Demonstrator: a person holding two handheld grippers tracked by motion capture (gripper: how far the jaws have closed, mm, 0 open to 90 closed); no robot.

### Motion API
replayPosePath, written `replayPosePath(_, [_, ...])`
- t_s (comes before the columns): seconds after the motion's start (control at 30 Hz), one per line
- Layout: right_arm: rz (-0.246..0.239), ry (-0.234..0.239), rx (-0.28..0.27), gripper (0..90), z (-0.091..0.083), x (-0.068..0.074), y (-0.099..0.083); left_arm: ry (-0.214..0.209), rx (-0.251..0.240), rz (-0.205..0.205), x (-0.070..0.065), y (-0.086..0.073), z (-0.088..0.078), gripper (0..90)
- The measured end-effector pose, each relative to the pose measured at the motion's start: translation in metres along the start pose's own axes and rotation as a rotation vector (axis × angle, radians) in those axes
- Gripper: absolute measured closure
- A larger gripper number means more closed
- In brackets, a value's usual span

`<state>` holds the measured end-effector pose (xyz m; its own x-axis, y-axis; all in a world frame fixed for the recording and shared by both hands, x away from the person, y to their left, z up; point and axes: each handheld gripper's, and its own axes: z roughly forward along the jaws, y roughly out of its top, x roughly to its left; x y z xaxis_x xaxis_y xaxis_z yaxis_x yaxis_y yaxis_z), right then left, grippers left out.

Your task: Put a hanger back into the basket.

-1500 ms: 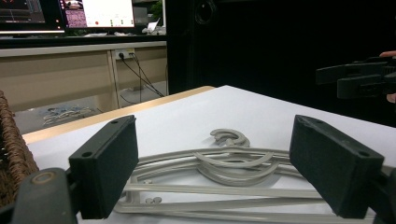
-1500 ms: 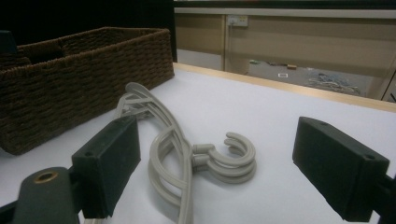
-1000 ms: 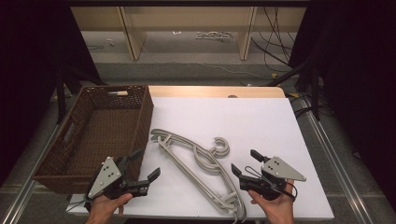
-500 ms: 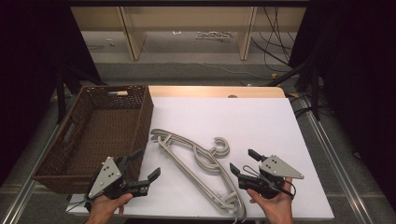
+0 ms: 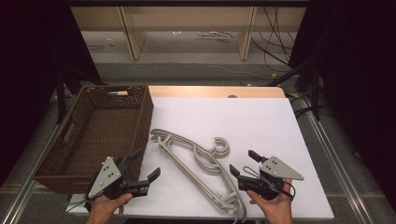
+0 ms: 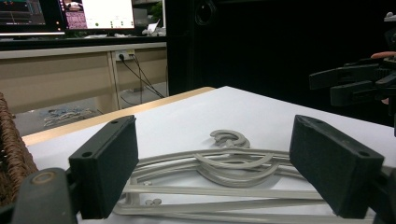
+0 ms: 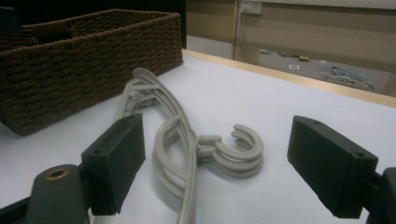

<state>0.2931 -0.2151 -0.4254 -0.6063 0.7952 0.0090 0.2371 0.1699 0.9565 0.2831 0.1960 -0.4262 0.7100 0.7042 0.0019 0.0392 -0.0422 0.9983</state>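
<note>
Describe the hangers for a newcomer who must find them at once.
On the white table, look right of the brown wicker basket. The stacked hangers lie flat between both open grippers; they alone are pale grey plastic with curled hooks.

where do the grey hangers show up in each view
High view: the stack of grey hangers lies on the white table, lower centre, between the left gripper and the right gripper.
Left gripper view: low centre, hooks pointing away, seen between its open jaws.
Right gripper view: centre, hooks to the right.
Shared landmark: the wicker basket, left of the hangers in all three views.
</note>
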Motion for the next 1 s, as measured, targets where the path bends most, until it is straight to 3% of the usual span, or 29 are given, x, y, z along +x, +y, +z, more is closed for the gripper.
replayPosePath(0.27, [0.011, 0.015, 0.046, 21.2, 0.006, -0.002, 0.003, -0.001, 0.001, -0.001, 0.000, 0.000, 0.001, 15.5])
replayPosePath(0.4, [-0.009, 0.035, 0.144, 23.5, 0.017, -0.005, 0.009, -0.001, 0.003, 0.000, 0.000, 0.000, 0.001, 15.5])
replayPosePath(0.43, [-0.008, 0.059, 0.194, 24.0, 0.025, -0.006, 0.010, -0.001, 0.003, 0.005, 0.000, 0.000, 0.001, 15.5])
replayPosePath(0.5, [-0.012, 0.067, 0.222, 25.4, 0.029, -0.005, 0.011, 0.002, 0.003, 0.001, 0.000, 0.000, 0.001, 15.6])
replayPosePath(0.53, [-0.028, 0.086, 0.295, 26.2, 0.036, -0.005, 0.011, 0.002, 0.004, 0.005, 0.001, 0.000, 0.001, 15.5])
replayPosePath(0.57, [-0.028, 0.086, 0.295, 26.4, 0.036, -0.005, 0.011, 0.002, 0.004, 0.004, 0.001, 0.000, 0.001, 15.5])
replayPosePath(0.6, [-0.033, 0.098, 0.365, 29.7, 0.043, -0.005, 0.009, 0.002, 0.004, 0.005, 0.001, 0.000, 0.001, 15.6])
replayPosePath(0.63, [-0.033, 0.098, 0.365, 29.7, 0.043, -0.005, 0.009, 0.002, 0.004, 0.005, 0.001, 0.000, 0.001, 15.6])
replayPosePath(0.7, [-0.032, 0.115, 0.443, 31.9, 0.050, -0.005, 0.007, 0.002, 0.005, 0.004, 0.001, 0.000, 0.001, 15.5])
replayPosePath(0.73, [-0.044, 0.116, 0.459, 36.3, 0.053, -0.006, 0.005, 0.002, 0.005, 0.006, 0.001, 0.000, 0.001, 15.6])
replayPosePath(0.77, [-0.052, 0.135, 0.513, 39.8, 0.060, -0.005, 0.004, 0.002, 0.005, 0.006, 0.001, 0.000, 0.001, 15.5])
replayPosePath(0.83, [-0.062, 0.140, 0.497, 42.5, 0.066, -0.005, 0.001, 0.000, 0.005, 0.008, 0.001, 0.000, 0.001, 15.5])
replayPosePath(0.87, [-0.043, 0.149, 0.567, 45.7, 0.072, -0.003, 0.001, 0.000, 0.004, 0.008, 0.001, 0.000, 0.001, 15.5])
replayPosePath(0.93, [-0.050, 0.146, 0.578, 47.7, 0.076, -0.003, -0.001, 0.000, 0.006, 0.007, 0.001, 0.000, 0.001, 15.5])
replayPosePath(1.0, [-0.027, 0.150, 0.621, 51.5, 0.082, -0.003, -0.002, 0.000, 0.006, 0.006, 0.001, 0.000, 0.001, 15.6])
